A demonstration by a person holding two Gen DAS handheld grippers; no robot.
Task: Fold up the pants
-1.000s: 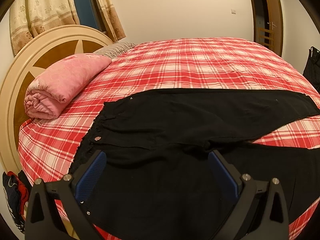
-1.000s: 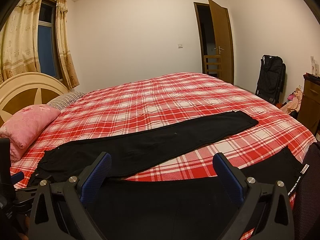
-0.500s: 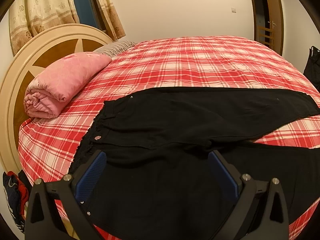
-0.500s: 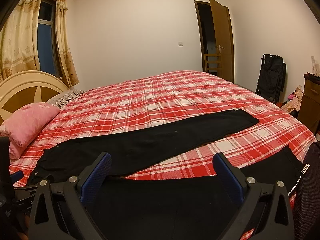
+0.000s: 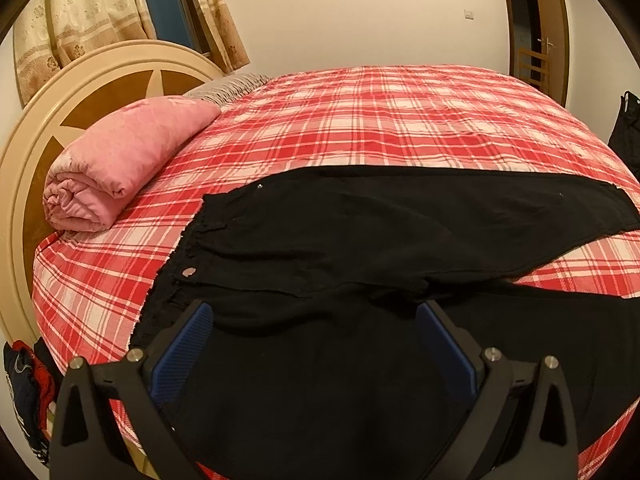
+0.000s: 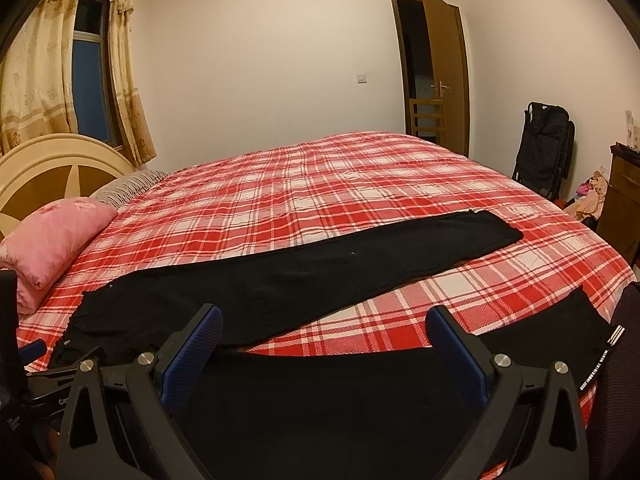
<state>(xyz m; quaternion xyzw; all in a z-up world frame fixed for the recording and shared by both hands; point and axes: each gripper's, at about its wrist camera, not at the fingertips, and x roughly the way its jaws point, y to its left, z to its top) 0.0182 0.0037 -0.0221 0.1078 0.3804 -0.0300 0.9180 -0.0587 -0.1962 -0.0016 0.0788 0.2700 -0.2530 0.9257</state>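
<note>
Pants (image 5: 360, 232) are lying spread on the bed (image 5: 380, 120) for folding; both grippers' jaws are hovering released, grasping nothing.

home bedroom | plaid bed (image 6: 340, 184) | headboard (image 5: 92, 76) | curtains (image 6: 32, 80) | door (image 6: 444, 72)

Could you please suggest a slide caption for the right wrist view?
Open right tongs poised above black pants spread legs apart on a red plaid bed.
</note>
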